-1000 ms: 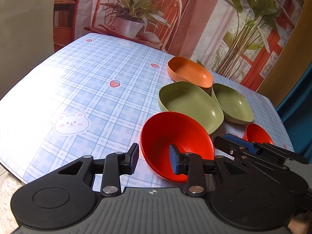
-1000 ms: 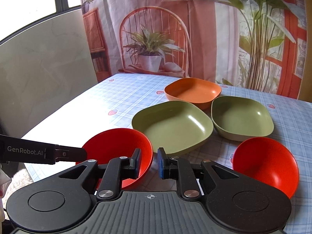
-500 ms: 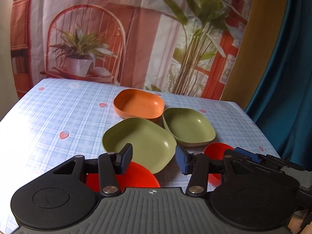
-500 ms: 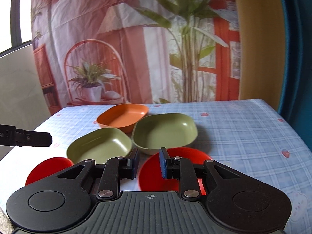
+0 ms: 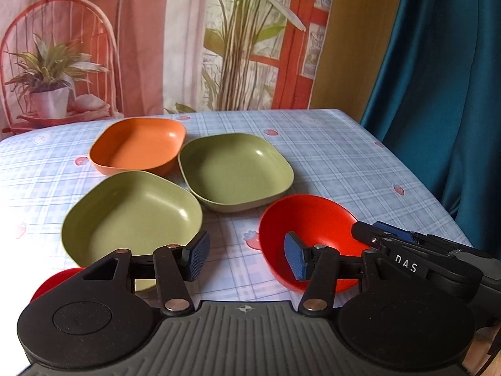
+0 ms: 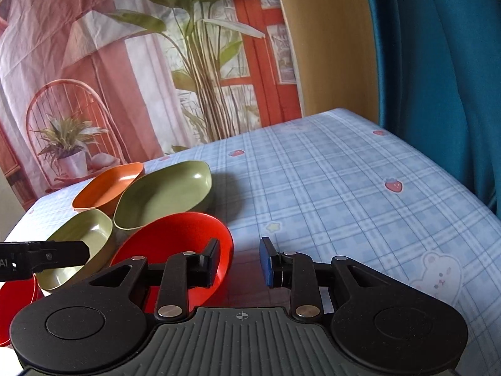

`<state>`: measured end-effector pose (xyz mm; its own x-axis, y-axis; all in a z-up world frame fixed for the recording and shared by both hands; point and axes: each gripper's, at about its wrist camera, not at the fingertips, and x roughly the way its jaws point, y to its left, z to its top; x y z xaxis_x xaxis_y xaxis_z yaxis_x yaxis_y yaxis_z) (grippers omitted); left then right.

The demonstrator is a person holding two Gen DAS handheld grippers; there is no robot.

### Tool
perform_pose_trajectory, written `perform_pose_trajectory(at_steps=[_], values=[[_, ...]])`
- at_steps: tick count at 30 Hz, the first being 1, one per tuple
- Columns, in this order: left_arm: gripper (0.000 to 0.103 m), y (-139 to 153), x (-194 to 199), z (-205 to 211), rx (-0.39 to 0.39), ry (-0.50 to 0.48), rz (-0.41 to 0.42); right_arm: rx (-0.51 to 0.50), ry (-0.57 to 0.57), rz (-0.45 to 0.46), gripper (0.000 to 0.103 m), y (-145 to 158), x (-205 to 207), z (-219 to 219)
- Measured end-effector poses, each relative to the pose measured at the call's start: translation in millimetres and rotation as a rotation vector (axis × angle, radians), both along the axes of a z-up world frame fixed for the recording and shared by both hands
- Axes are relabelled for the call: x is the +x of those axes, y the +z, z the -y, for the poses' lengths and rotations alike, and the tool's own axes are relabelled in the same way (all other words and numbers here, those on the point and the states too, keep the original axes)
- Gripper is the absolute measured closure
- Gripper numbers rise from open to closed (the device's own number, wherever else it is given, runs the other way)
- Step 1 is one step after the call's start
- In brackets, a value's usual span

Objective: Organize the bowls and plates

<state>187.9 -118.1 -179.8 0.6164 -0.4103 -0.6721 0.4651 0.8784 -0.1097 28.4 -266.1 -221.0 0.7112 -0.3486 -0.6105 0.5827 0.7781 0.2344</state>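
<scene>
Left wrist view shows your left gripper [image 5: 245, 255] spread wide and holding nothing, its right pad over the red bowl [image 5: 308, 238] near the table's [image 5: 344, 156] right edge. Your right gripper [image 6: 239, 261] is also released and empty, its left finger above that bowl's rim. Two green dishes [image 5: 236, 170] [image 5: 131, 216] and an orange dish [image 5: 137, 145] touch mid-table; another red bowl [image 5: 58, 279] sits at the near-left edge.

Left hand-held gripper [image 5: 246, 258] and right hand-held gripper [image 6: 238, 261] both hover level, jaws spread, gripping nothing.
</scene>
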Motion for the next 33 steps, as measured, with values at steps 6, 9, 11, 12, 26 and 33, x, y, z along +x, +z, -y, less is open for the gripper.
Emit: perform_pose_trajectory(at_steps=[6,9,11,12,26,33], values=[[0.049,-19.7,11.5,10.6,-0.021,0.003,-0.096,0.042,0.022,0.008,0.077,-8.3,1.9,3.6],[0.060,-26.4,14.1,13.2,-0.017,0.003,-0.119,0.057,0.037,0.015,0.078,-9.9,2.9,5.0],[0.066,-27.9,15.2,17.1,-0.001,-0.005,-0.122,0.067,0.044,0.017,0.079,-11.6,3.4,5.9],[0.070,-28.4,15.5,18.5,0.006,-0.009,-0.121,0.074,0.048,0.018,0.079,-12.0,3.8,6.6],[0.086,-20.6,10.0,19.1,0.022,-0.012,-0.083,0.083,0.080,0.047,0.093,-6.7,4.8,4.4],[0.086,-2.3,4.6,2.8,0.000,0.006,-0.057,0.062,0.111,0.069,0.093,9.1,10.6,-6.3]])
